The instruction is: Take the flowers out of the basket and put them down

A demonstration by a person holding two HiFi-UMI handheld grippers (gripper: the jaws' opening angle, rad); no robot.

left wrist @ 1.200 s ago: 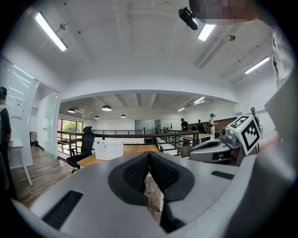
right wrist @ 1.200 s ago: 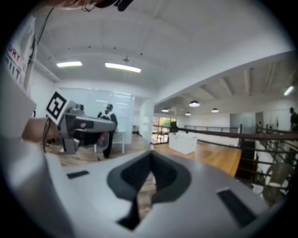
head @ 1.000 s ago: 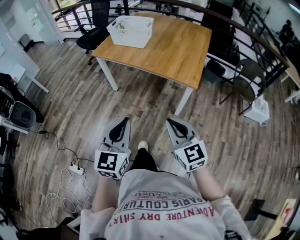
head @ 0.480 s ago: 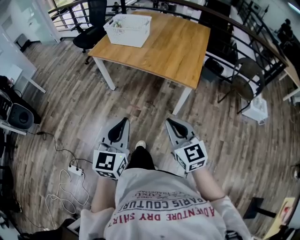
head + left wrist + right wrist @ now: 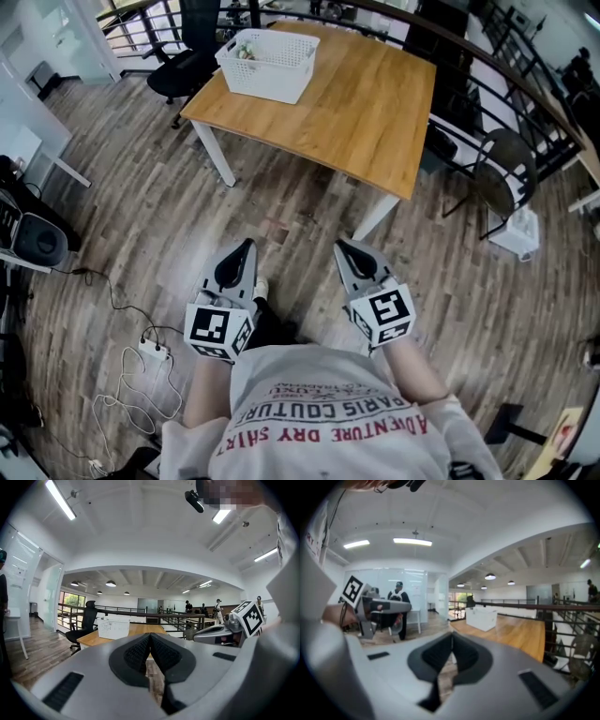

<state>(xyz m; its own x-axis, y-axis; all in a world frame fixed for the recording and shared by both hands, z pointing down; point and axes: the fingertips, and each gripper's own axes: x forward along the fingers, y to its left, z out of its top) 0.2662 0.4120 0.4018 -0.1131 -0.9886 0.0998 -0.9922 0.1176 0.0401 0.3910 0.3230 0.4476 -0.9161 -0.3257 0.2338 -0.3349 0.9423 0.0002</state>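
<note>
A white basket (image 5: 277,82) sat on a wooden table (image 5: 366,103), upper centre. Below, the left gripper (image 5: 246,249) and right gripper (image 5: 345,247) hovered side by side, jaws pressed together, empty.

A wood-plank floor (image 5: 141,187) runs through a large open office. On it stands a wooden table (image 5: 356,103) with white legs, with a black office chair (image 5: 183,70) at its far left corner and a dark round-backed chair (image 5: 495,173) off to its right. A dark railing (image 5: 518,605) passes behind the table. A black speaker (image 5: 37,241) and a white power strip (image 5: 153,352) with loose cables lie at the left. Strip lights (image 5: 60,498) shine on the white ceiling, and a far window (image 5: 71,603) shows greenery.
</note>
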